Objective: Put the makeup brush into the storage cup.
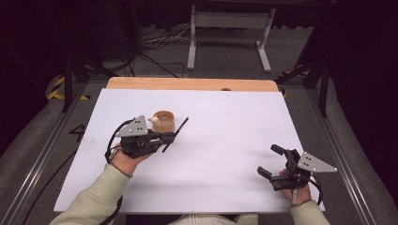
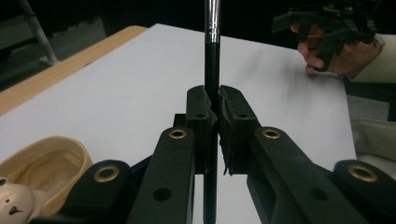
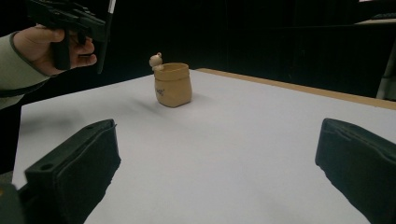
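Note:
A tan cup [image 1: 164,122] with a small bear figure [image 1: 154,120] on its rim stands left of centre on the white table [image 1: 225,140]. My left gripper [image 1: 171,137] hovers just beside the cup, shut on a thin black rod [image 1: 182,125] that slants up past the cup. In the left gripper view the jaws clamp the rod [image 2: 212,60] below its silver metal section, with the cup [image 2: 46,161] at lower left. My right gripper [image 1: 266,159] is open near the front right edge. From the right gripper view the cup [image 3: 173,86] stands far ahead between the spread jaws.
A strip of bare wood [image 1: 187,83] runs along the table's far edge. Beyond it are a white metal stand [image 1: 230,33] and cables on the floor. Aluminium rails flank both sides of the table.

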### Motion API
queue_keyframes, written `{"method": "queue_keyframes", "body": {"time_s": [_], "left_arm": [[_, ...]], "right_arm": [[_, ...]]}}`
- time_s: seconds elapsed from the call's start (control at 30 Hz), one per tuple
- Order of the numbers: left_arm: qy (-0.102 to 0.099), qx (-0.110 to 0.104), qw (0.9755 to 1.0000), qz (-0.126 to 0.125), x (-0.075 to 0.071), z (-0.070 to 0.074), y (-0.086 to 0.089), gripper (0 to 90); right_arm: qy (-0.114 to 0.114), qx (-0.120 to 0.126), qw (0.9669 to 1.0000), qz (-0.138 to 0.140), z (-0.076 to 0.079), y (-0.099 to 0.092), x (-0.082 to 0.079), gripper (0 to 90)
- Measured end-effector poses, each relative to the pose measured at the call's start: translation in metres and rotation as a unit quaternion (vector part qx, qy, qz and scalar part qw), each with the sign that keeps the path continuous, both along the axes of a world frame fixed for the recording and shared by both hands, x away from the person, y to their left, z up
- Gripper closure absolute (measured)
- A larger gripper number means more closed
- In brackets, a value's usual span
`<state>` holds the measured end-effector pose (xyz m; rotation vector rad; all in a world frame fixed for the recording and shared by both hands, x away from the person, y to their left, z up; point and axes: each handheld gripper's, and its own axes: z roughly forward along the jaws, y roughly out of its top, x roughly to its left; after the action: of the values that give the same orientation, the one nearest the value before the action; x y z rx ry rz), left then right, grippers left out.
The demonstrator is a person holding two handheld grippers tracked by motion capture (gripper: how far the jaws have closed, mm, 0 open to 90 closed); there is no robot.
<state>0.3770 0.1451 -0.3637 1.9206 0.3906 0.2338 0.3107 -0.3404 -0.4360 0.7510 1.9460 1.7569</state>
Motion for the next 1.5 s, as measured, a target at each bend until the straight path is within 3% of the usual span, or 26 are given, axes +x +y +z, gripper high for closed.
{"method": "queue_keyframes", "body": {"time_s": [0.07,0.53,0.63,1.07,1.13,1.23,1.4,1.5], "left_arm": [[-0.009,-0.008,0.9999,0.007,0.001,-0.001,0.000,82.9],[0.001,-0.066,0.9970,0.041,0.012,-0.003,0.006,82.8],[-0.008,-0.073,0.9960,0.050,0.016,-0.004,0.006,82.9],[-0.018,-0.079,0.9924,0.092,0.031,-0.006,0.004,83.0],[-0.019,-0.081,0.9914,0.101,0.033,-0.007,0.004,83.0],[-0.011,-0.094,0.9879,0.123,0.035,-0.008,0.003,83.0],[-0.018,-0.102,0.9826,0.154,0.038,-0.009,0.001,83.0],[-0.020,-0.103,0.9811,0.163,0.039,-0.009,0.000,83.0]], "right_arm": [[0.001,0.001,1.0000,0.000,0.000,0.000,0.000,0.2],[0.003,0.004,1.0000,0.001,0.000,0.000,0.000,0.2],[0.006,0.004,1.0000,0.001,-0.001,0.000,0.001,0.2],[0.007,0.006,1.0000,0.003,-0.001,-0.001,0.001,0.2],[0.007,0.006,1.0000,0.003,-0.001,-0.001,0.001,0.2],[0.007,0.005,1.0000,0.003,-0.001,-0.001,0.001,0.2],[0.007,0.005,1.0000,0.001,-0.001,-0.001,0.001,0.2],[0.008,0.006,0.9999,0.002,-0.001,-0.001,0.001,0.2]]}}
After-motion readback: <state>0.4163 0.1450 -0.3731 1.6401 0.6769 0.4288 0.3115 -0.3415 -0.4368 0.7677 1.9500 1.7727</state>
